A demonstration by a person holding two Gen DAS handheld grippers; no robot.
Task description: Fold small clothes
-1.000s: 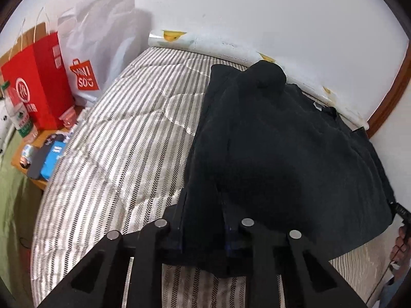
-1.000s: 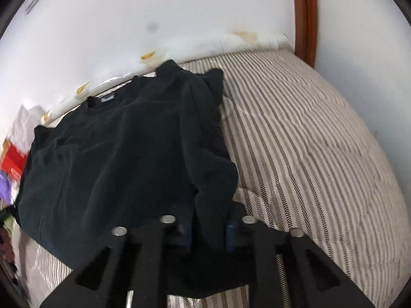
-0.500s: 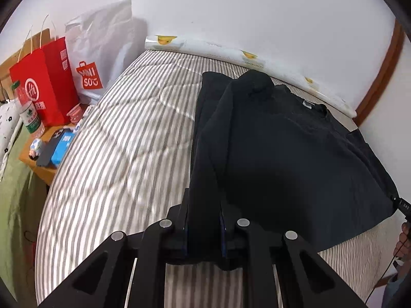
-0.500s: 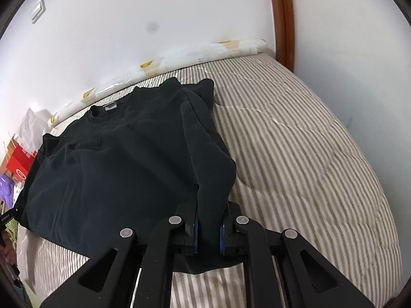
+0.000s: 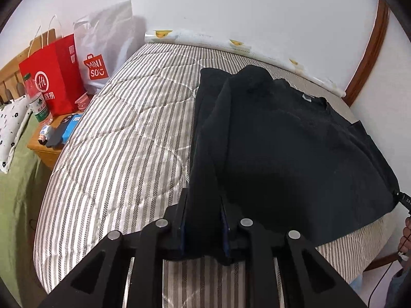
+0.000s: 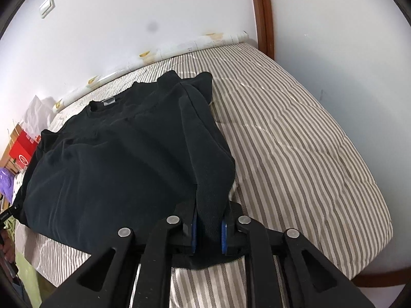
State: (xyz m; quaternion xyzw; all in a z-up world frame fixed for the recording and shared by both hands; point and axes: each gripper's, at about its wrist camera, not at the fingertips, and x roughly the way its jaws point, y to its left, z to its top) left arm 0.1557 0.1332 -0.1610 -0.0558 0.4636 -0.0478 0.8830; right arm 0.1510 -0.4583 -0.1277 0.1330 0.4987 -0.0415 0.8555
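Both tools had lifted and drawn back from where they were a second earlier, so more of the striped bed came into sight and the hem rose with them. Through the left wrist camera, I saw the left tool (image 5: 203, 220) pressed together on the near left corner of the black sweater (image 5: 282, 148), a ridge of cloth running up from between its jaws toward the collar. The sweater lay on the bed (image 5: 128, 133), its left sleeve already turned in over the body, the neck pointing at the wall. Off the bed's left side stood a red shopping bag (image 5: 55, 77), a white Miniso bag (image 5: 105, 48) and a water bottle (image 5: 37, 100) on a small nightstand (image 5: 42, 151). Through the right wrist camera, the right tool (image 6: 208, 227) was likewise pinching the near right corner of the sweater (image 6: 115, 159), with the right sleeve folded inward along that edge. I judged the sleeve folds done and the bottom-to-top fold only just begun: the hem was off the bed (image 6: 295, 141) but not yet carried toward the collar.
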